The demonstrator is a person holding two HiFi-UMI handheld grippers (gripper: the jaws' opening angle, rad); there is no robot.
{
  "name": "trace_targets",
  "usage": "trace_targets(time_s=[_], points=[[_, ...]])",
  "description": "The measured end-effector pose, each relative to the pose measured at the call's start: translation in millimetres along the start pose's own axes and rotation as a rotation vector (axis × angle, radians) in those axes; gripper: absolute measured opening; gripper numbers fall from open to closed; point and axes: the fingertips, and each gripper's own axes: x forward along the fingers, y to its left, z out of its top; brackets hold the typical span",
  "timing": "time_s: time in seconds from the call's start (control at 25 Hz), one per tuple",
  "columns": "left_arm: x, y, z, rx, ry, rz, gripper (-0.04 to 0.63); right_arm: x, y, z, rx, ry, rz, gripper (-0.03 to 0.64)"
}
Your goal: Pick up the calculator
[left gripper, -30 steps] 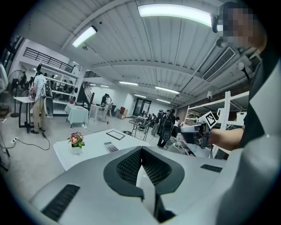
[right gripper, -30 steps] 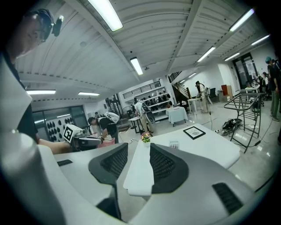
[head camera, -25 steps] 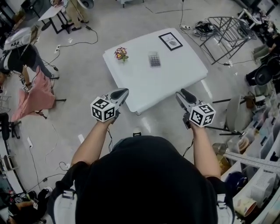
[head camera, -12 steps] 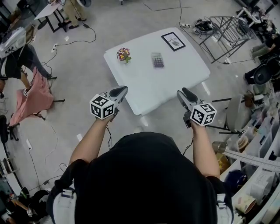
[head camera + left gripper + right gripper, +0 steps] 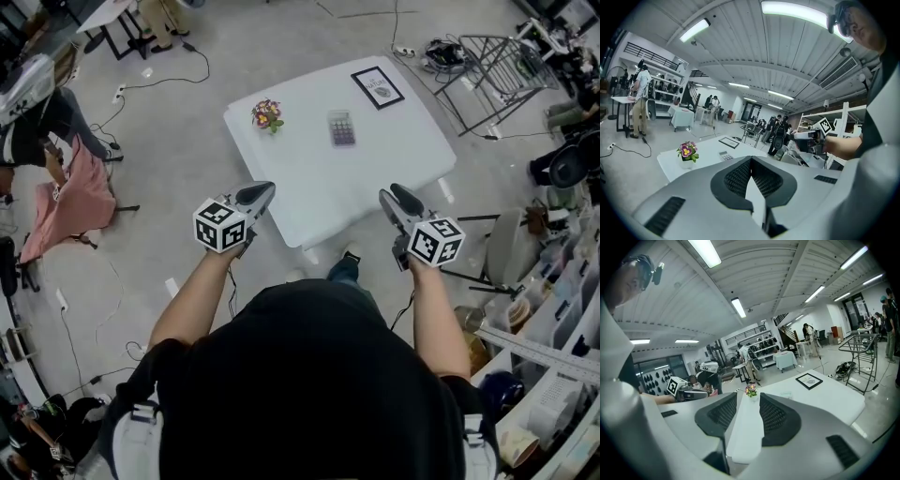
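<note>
Head view, table: a white table stands on the grey floor, ahead of both outstretched arms.
Head view, calculator: the calculator lies flat near the middle of the tabletop, between a small pot of flowers on its left and a black picture frame towards the far right corner, apart from both.
Head view, grippers: the left gripper and the right gripper hang side by side at the table's near edge, both well short of the calculator.
Left gripper view, jaws: narrow, the tips meeting in a point, and there's nothing between them!
Left gripper view, calculator: it sits on the tabletop beyond the jaw tips, just right of the flowers, with the frame further back.
Right gripper view, jaws: wide apart, a clear gap between the pads, and it's only bare tabletop showing through.
Right gripper view, calculator: small and far off on the table, right of the flowers that line up with the gap, and nearer than the frame.
</note>
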Motion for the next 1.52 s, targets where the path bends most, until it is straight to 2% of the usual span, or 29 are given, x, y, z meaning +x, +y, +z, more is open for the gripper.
trace_targets(time_s=[0.36, 1.0, 1.28, 1.52], points=[[45.9, -4.0, 14.8, -0.010, 0.011, 0.085, 0.018, 19.4, -59.5, 19.3, 0.016, 0.011, 0.085, 0.161], [192.0, -38.4, 58.5, -0.036, 0.006, 0.199, 0.018, 34.5, -212.5, 72.2, 0.015, 0.083, 0.220, 0.161], [213.1, -48.5, 60.8, -0.056, -0.008, 0.250, 0.018, 42.5, -236.2, 80.2, 0.000, 0.115, 0.285, 0.161], [205.6, -45.9, 56.8, -0.065, -0.005, 0.279, 0.018, 52.5, -236.2, 83.3, -0.012, 0.134, 0.317, 0.161]])
